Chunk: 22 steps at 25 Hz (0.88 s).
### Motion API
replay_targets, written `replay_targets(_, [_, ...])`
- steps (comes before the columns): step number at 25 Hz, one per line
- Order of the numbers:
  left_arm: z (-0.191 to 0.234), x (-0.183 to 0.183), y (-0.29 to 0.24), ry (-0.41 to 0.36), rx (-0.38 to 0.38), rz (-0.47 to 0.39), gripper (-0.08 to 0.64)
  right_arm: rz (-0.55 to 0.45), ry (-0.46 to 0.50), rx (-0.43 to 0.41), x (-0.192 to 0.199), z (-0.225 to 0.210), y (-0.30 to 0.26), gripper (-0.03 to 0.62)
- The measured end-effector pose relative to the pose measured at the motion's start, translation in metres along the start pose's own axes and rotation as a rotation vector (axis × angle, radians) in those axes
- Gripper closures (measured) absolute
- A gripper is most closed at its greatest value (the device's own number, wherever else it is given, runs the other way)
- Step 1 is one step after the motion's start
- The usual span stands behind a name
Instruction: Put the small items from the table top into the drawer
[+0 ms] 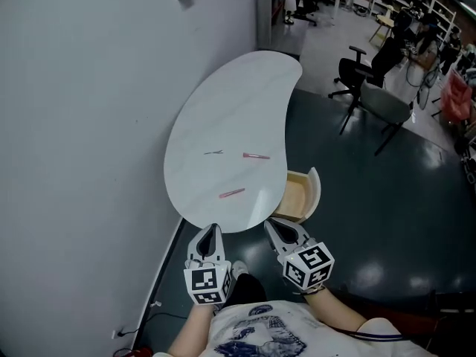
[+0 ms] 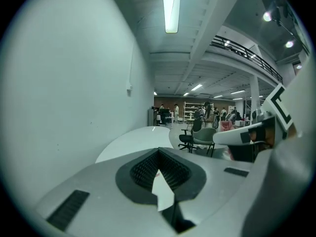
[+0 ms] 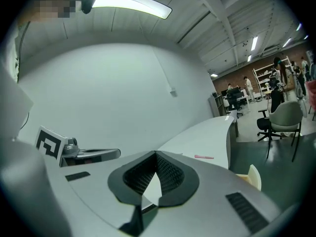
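Head view: steep look down on white kidney-shaped table (image 1: 230, 103), long side vs. grey wall (image 1: 74, 125) at 9 o'clock.
Drawer: drawer (image 1: 315, 190) stands pulled out from under tabletop, at 4 o'clock of the top; curved cream front; what shows inside is bare pale wood.
Items on top: dark thin item (image 1: 214, 152) approx mid-table; pink stick (image 1: 256, 155) at its 3 o'clock, near but apart; second pink stick (image 1: 232, 193) at 6 o'clock of that pair, closer to near edge. All three lie flat on the tabletop, well outside the drawer; too small to say what they are.
L gripper: L gripper (image 1: 213, 231) at 6 o'clock of table, tips right at near edge, pointing to 12. Left gripper view (image 2: 159, 152): fingers clenched, tips meet, nothing btwn them.
R gripper: R gripper (image 1: 273, 226) at 3 o'clock of L gripper, beside it, not touching; drawer near, at its 1 o'clock. Right gripper view (image 3: 156, 154): fingers pressed together, gripping nothing.
Right gripper view, extras: a pink stick (image 3: 204, 157) on tabletop at 1 o'clock of the jaws; drawer front (image 3: 254, 176) at 3 o'clock.
Bkgd: office chair (image 1: 355, 71) on dark floor (image 1: 357, 199), at 1 o'clock past the table.
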<state>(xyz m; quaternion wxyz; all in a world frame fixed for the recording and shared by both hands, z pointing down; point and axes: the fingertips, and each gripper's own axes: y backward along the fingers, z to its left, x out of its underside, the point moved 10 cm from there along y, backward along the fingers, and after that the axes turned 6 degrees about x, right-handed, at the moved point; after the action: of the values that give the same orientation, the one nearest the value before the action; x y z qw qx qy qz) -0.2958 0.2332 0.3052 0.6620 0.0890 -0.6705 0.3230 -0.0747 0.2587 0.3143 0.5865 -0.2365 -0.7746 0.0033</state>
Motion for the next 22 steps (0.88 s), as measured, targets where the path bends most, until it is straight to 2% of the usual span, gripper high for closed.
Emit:
replay_targets(6, [0.043, -0.013, -0.036, -0.002, 0.058, 0.005, 0.525, -0.001, -0.007, 0.058, -0.016, 0.000, -0.049, 0.571])
replay_targets(15, [0.075, -0.038, -0.094, 0.000, 0.124, 0.007, 0.525, 0.007, -0.012, 0.132, -0.048, -0.020, -0.093, 0.571])
replay_targets(18, [0.078, -0.040, -0.116, 0.004, 0.126, 0.009, 0.525, 0.005, -0.008, 0.118, -0.057, -0.034, -0.113, 0.571])
replay_targets(22, [0.078, -0.044, -0.141, 0.014, 0.087, 0.017, 0.525, 0.018, 0.022, 0.068, -0.069, -0.055, -0.140, 0.571])
